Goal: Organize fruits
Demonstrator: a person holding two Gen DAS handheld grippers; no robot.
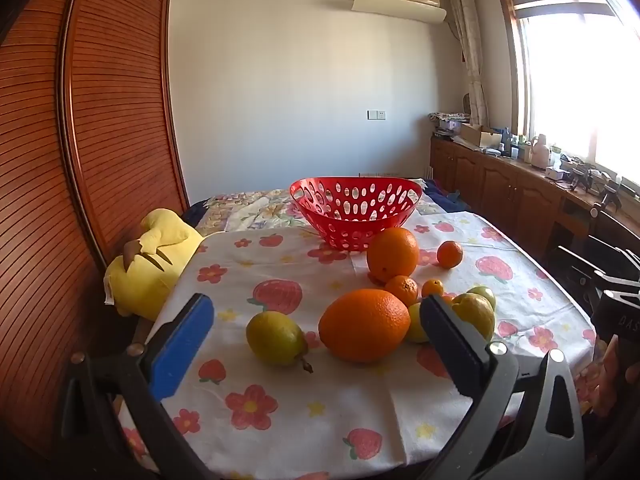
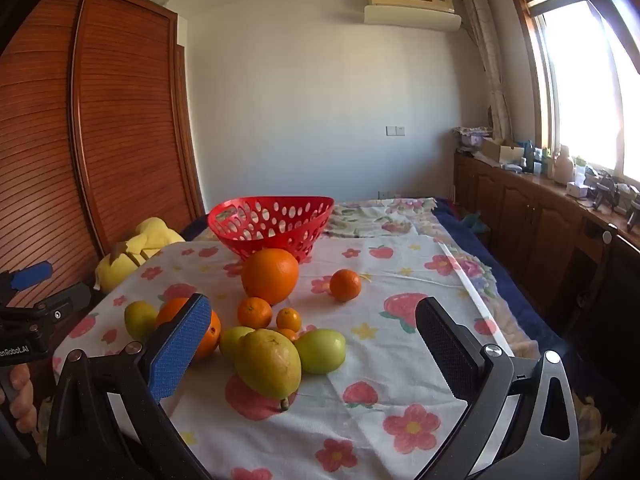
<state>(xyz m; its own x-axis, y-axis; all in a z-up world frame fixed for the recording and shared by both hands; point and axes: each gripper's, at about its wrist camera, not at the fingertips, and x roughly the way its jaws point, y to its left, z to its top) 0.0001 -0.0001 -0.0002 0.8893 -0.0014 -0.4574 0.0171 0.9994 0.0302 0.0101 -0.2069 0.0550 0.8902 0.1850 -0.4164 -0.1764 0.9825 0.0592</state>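
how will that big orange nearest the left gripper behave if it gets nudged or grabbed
The big orange looks round and free on the cloth, so it would probably roll. Its wide, smooth curve may slip between flat pads. Likely firm.

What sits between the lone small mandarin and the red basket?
Only bare tablecloth between the mandarin and the basket; the right wrist view shows it best.

White letters "DAS" stood on the black body of the right gripper (image 1: 618,320), cut off at the edge. The left gripper (image 2: 24,350) carried white letters too: "enRobot.AI", its start hidden.
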